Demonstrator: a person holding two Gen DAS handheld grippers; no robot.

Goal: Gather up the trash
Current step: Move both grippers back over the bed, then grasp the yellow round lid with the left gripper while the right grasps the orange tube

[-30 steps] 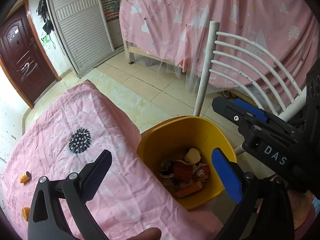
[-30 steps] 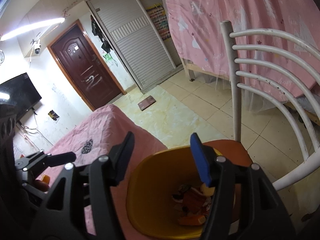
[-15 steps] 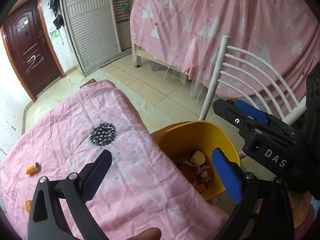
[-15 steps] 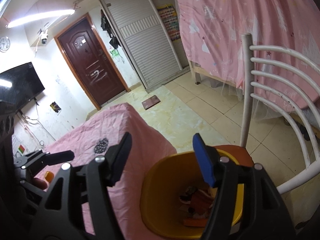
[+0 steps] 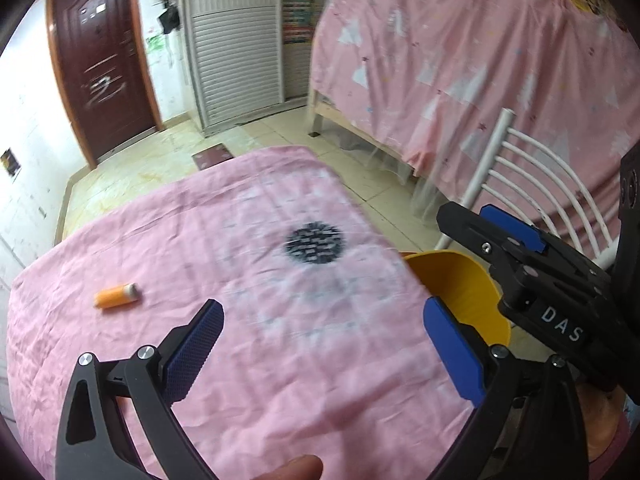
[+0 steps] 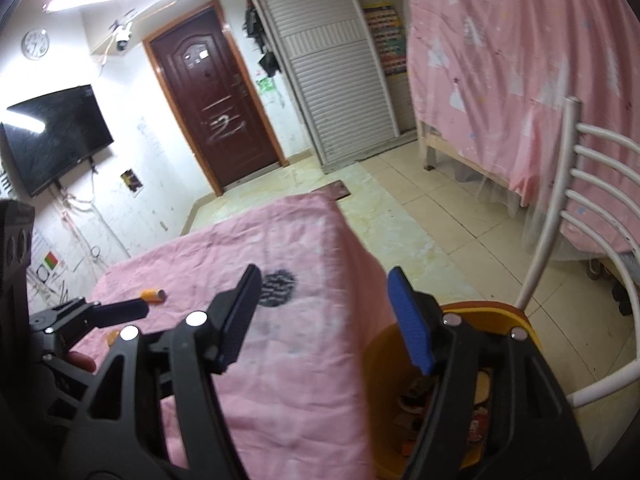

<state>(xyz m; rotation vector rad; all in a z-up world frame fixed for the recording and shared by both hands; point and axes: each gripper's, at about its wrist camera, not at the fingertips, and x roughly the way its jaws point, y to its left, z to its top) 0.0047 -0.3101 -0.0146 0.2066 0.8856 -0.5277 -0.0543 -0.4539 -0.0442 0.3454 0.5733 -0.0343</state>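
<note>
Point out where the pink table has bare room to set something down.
Free: the pink tablecloth between the black round patch and the near edge, and the far corner beyond that patch. Crowded: the left side by the orange tube, and the yellow bin, which already holds trash.

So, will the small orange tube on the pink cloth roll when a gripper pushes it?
The orange tube looks cylindrical and lies on its side, so it probably rolls if pushed sideways. It looks small, likely light. The wrinkled pink cloth may slow it.

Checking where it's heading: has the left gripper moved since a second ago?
Yes. The left gripper swung away from the yellow bin, toward the orange bottle.
</note>
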